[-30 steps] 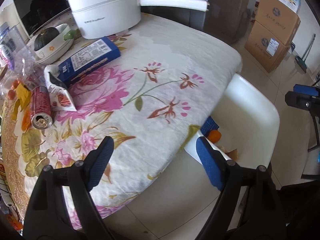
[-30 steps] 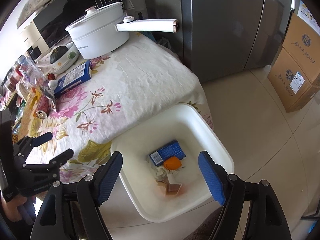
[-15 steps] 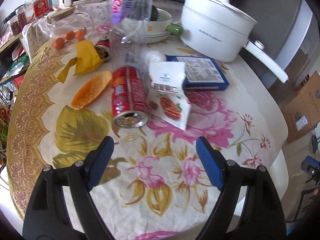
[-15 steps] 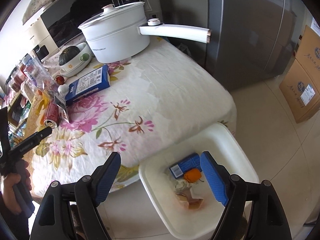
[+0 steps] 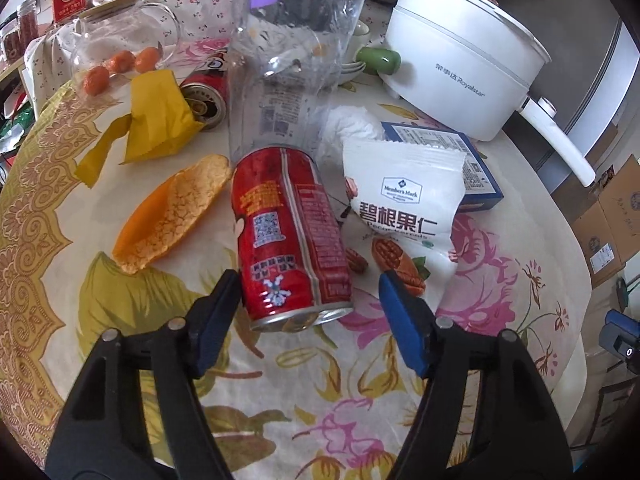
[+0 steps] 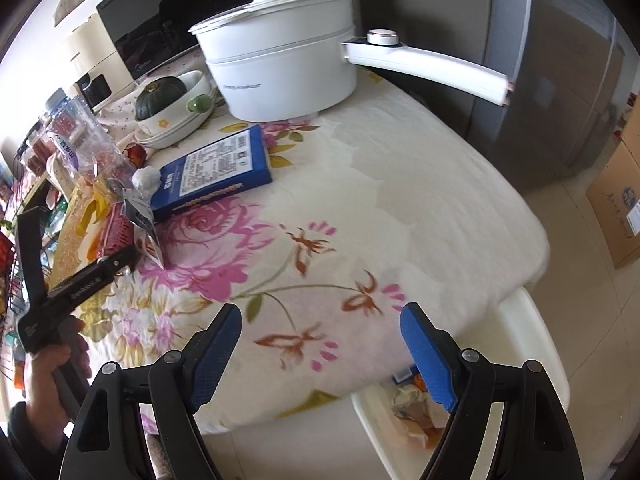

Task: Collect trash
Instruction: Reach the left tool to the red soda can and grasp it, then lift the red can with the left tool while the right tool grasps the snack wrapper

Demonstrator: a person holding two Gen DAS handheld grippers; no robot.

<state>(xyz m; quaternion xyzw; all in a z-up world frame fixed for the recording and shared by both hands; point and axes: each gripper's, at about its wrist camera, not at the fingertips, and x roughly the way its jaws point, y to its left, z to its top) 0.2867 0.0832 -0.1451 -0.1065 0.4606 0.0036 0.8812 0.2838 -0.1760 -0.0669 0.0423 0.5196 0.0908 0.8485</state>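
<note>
A red drink can (image 5: 288, 236) lies on its side on the floral tablecloth (image 5: 500, 280), open end toward me. My left gripper (image 5: 308, 312) straddles that near end, its jaws closing; the left pad is at the can's side and a gap shows at the right pad. Beside the can lie a white snack packet (image 5: 404, 208), an orange peel (image 5: 172, 216), a yellow wrapper (image 5: 156, 120) and a second can (image 5: 204, 92). My right gripper (image 6: 320, 320) hangs open and empty over the table's near edge, above the white bin (image 6: 532, 340) holding scraps.
A clear plastic bottle (image 5: 288, 40) stands right behind the red can. A blue box (image 5: 440, 148), a crumpled tissue (image 5: 352, 128) and a white pot (image 5: 460, 60) with a long handle (image 6: 428, 68) sit farther back. A hand (image 6: 52, 364) holds the left gripper.
The left gripper swung from the table's edge to the clutter, came up on the red can, and its jaws narrowed. The right gripper moved from over the bin to over the tablecloth.
</note>
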